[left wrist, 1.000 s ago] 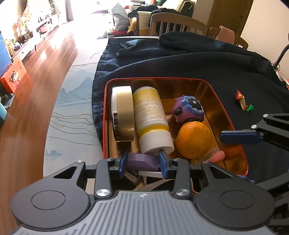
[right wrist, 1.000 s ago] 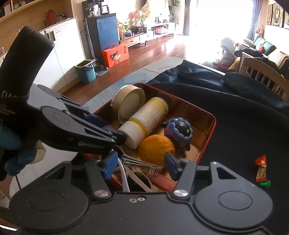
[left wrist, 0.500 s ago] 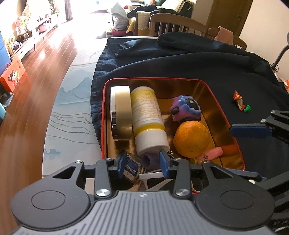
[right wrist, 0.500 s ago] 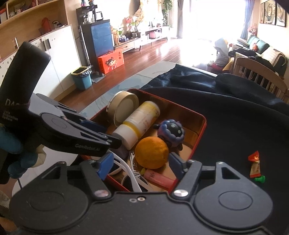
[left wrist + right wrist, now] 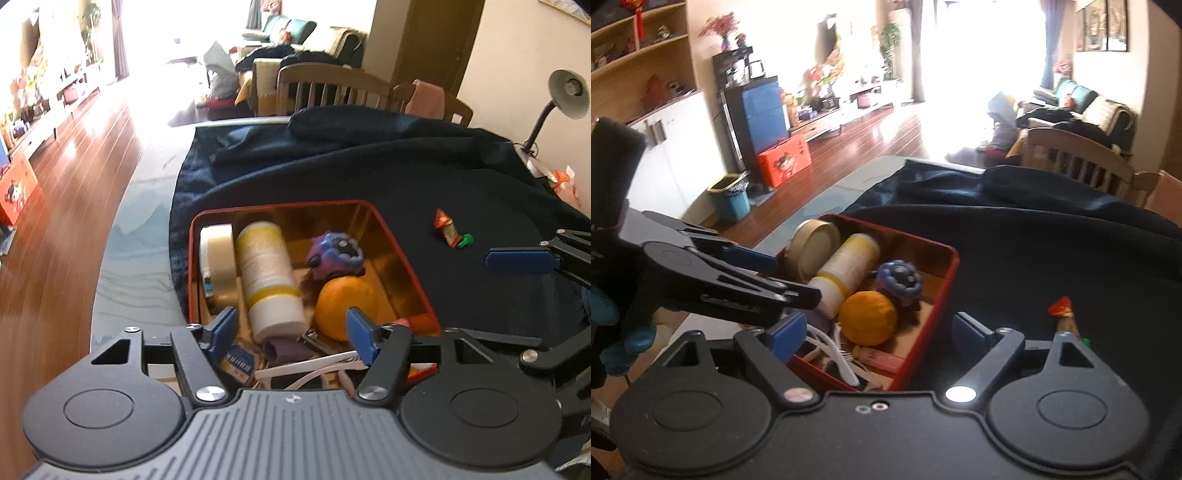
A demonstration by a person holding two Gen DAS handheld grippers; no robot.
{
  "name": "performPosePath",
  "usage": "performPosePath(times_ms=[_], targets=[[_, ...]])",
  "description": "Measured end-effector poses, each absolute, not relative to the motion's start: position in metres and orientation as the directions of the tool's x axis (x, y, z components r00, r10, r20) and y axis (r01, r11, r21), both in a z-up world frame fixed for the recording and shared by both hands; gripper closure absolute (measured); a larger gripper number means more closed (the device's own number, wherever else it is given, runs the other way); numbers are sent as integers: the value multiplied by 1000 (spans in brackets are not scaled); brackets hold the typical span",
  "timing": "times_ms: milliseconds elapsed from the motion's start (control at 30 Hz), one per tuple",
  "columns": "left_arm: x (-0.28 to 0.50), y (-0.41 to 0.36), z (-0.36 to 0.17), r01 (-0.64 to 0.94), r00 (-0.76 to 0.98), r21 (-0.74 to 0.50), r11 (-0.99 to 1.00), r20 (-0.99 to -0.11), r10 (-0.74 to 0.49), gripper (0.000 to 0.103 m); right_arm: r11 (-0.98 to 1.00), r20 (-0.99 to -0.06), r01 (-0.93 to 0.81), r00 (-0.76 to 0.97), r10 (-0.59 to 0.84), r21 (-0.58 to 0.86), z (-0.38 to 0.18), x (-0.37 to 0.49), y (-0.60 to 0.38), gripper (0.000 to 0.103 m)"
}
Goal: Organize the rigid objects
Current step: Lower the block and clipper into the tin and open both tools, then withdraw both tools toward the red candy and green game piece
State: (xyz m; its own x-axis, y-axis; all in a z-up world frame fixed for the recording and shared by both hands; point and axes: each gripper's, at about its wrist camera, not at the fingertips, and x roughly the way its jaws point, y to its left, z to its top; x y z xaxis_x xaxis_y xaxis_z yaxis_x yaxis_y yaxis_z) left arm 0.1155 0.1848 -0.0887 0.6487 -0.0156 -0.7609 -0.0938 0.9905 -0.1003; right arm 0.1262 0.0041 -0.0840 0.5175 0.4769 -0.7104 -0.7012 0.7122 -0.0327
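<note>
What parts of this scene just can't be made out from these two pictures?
- Near end of the red tin, left wrist view: the left gripper body covers the clutter there.
- Small blue packet, left wrist view: print too blurred to read.
- Red wrapper and green piece, right wrist view: partly hidden behind the right gripper.
- Tape roll, left wrist view: lower part hidden by the yellow-and-white bottle and the tin wall.

The right gripper (image 5: 881,332) is wide apart over the corner of the red box (image 5: 934,299). Inside lie an orange (image 5: 868,317), a yellow bottle (image 5: 849,267) and a blue toy (image 5: 899,282).
</note>
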Motion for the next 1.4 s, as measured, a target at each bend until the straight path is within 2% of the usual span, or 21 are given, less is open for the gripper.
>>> performPosePath(times_ms=[100, 167, 233, 667, 833, 1400], targets=[[116, 177, -81, -80, 663, -98, 992, -748, -21, 35, 739, -694, -672, 555, 458, -50, -80, 126, -8, 6], [117, 171, -77, -78, 675, -100, 992, -737, -21, 25, 753, -686, -656, 573, 448, -56, -78, 129, -17, 5], [119, 165, -73, -79, 689, -107, 991, -724, -23, 23, 763, -685, -643, 583, 437, -60, -77, 133, -25, 5], [149, 112, -60, -155, 714, -153, 976, -700, 4, 21, 749, -682, -658, 583, 441, -79, -77, 162, -80, 0], [168, 82, -57, -170, 717, -122, 978, -696, 37, 20, 736, -685, -672, 575, 448, -83, -77, 176, -102, 0], [244, 6, -78, -135, 669, -109, 985, -743, 10, 20, 694, -708, -713, 543, 451, -105, -98, 220, -153, 1]])
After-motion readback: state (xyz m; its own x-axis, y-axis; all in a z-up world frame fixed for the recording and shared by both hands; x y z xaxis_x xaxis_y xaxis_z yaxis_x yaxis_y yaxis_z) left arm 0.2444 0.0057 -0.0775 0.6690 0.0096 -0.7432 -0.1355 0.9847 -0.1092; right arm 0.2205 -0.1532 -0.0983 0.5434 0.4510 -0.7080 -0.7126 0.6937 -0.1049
